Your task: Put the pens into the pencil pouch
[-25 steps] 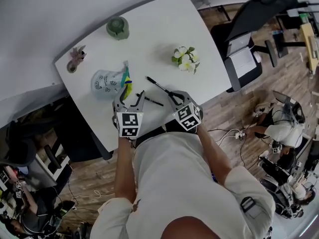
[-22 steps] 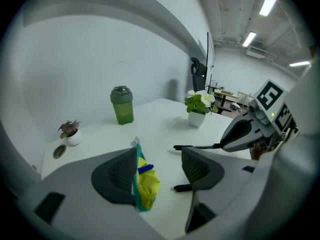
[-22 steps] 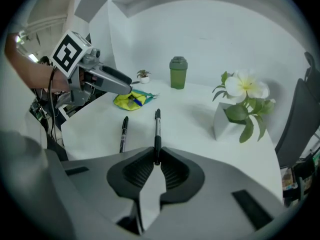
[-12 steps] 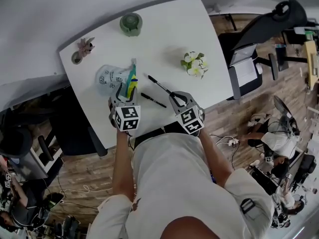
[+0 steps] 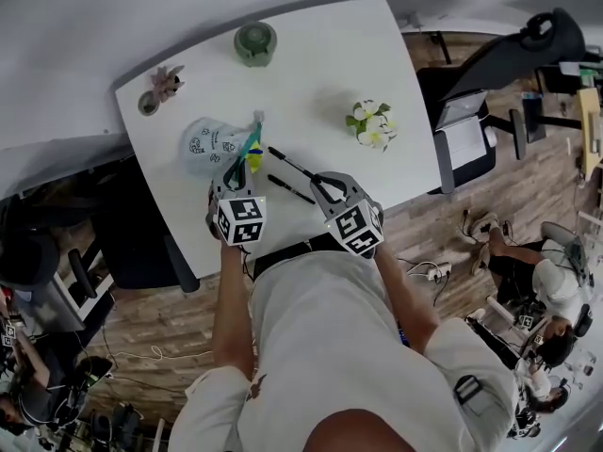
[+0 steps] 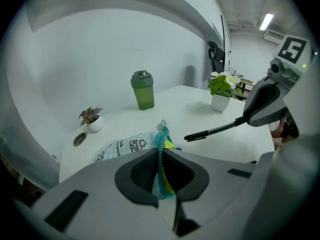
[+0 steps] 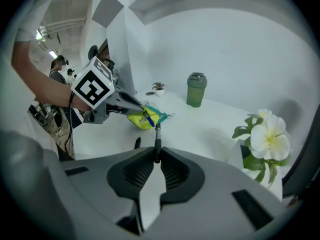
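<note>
While the pouch (image 5: 209, 143) is pinched tight in the left gripper (image 6: 160, 157) and a pen (image 5: 290, 163) is clamped in the right gripper (image 7: 156, 156), a second pen (image 5: 290, 189) is seen lying between them, near the tabletop's (image 5: 320, 64) front edge.

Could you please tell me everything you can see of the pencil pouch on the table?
The pencil pouch is soft white fabric printed with small black doodles, with a teal zip along its mouth and yellow-green lining showing there. It lies flat on the white table, mouth toward the person. The left gripper has its fingers shut on the zip edge, which stands up between them.
</note>
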